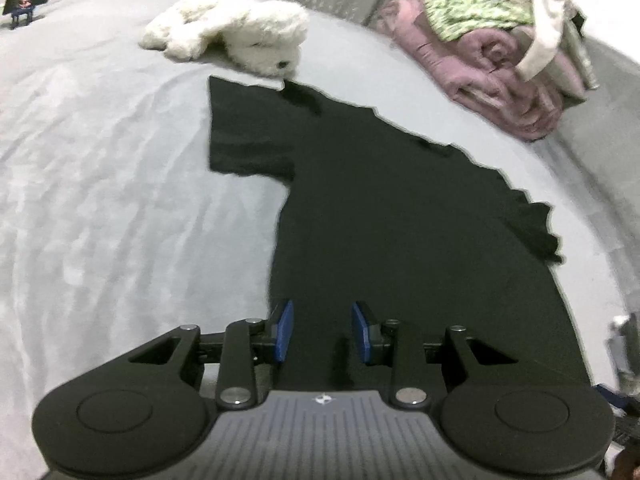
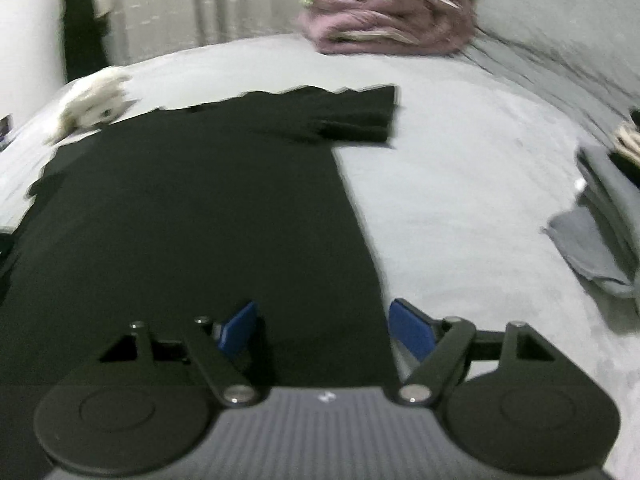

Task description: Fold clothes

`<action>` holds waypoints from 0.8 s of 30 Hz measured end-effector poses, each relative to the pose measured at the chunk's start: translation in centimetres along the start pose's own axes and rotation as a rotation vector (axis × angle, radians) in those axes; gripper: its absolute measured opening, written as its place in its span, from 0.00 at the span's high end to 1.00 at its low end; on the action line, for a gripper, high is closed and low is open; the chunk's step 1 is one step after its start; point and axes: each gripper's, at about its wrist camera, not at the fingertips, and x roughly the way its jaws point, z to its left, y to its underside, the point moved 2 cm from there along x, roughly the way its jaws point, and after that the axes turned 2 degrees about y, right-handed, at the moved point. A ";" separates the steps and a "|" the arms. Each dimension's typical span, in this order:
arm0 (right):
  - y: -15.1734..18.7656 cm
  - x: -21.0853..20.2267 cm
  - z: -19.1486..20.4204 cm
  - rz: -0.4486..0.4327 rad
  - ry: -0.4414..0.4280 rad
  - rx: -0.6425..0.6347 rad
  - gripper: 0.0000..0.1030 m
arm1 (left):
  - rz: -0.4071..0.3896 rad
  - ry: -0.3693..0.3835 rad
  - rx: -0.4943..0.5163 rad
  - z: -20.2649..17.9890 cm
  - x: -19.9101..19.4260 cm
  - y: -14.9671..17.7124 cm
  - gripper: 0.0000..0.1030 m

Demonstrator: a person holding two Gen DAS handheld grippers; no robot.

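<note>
A black T-shirt (image 1: 384, 200) lies spread flat on the grey bed, collar at the far end and both short sleeves out to the sides. My left gripper (image 1: 323, 330) hovers over the shirt's near left hem, open, with black cloth showing between its blue pads and nothing pinched. In the right wrist view the same T-shirt (image 2: 192, 216) fills the left half. My right gripper (image 2: 325, 330) stands open wide over the shirt's near right edge, one pad above the cloth and the other above the bedsheet.
A white plush dog (image 1: 236, 32) lies by the shirt's far left shoulder. A heap of pink, green and cream clothes (image 1: 496, 44) sits at the far right. Folded grey garments (image 2: 600, 216) are stacked on the bed to the right. The grey bedsheet (image 1: 100, 184) stretches left.
</note>
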 end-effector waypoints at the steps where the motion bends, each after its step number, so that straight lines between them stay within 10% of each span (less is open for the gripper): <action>1: 0.4 -0.4 1.0 -0.004 -0.018 -0.019 0.26 | 0.003 0.003 0.007 -0.1 -0.1 0.3 0.70; 10: 3.3 -1.9 8.6 -0.016 -0.127 -0.192 0.25 | 0.058 -0.057 0.101 -1.0 0.1 3.0 0.70; 24: 4.9 -3.0 -0.5 0.035 -0.012 0.003 0.19 | 0.061 -0.068 0.127 -0.5 -2.4 5.1 0.70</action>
